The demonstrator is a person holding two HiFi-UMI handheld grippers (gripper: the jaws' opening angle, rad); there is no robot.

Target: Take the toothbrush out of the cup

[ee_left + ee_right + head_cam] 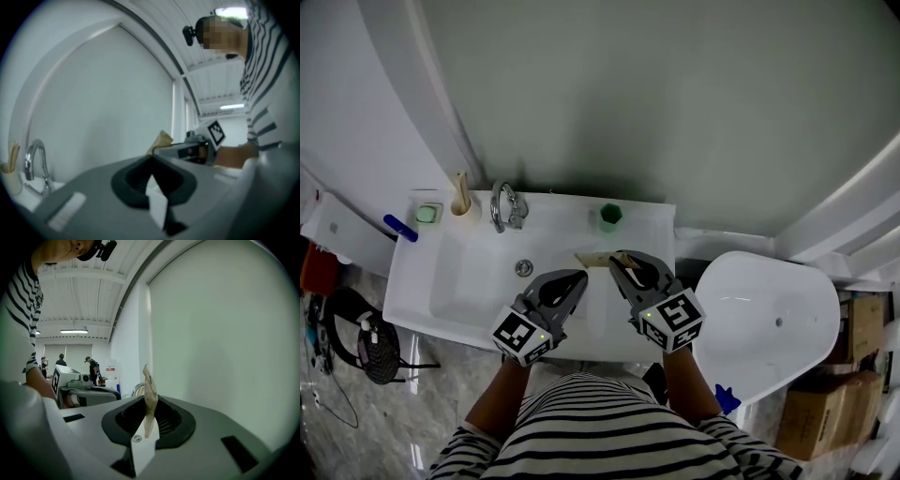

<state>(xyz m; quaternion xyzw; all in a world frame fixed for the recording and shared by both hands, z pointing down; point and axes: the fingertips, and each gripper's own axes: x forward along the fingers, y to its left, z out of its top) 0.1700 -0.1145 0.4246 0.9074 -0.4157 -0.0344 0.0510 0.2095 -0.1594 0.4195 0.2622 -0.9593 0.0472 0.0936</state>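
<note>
1. The right gripper (617, 260) is clamped on the tan toothbrush (592, 257), which points toward 9 o'clock over the sink (469, 272).
2. The green cup (610, 217) stands apart at its 12 o'clock.
3. The left gripper (578, 278) is closed and empty.

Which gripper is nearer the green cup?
Right. The right gripper is just in front of the green cup; the left gripper sits nearer the person and further left.

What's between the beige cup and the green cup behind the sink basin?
The chrome faucet stands between the beige cup and the green cup on the sink ledge, nearer the beige one. The head view shows this.
</note>
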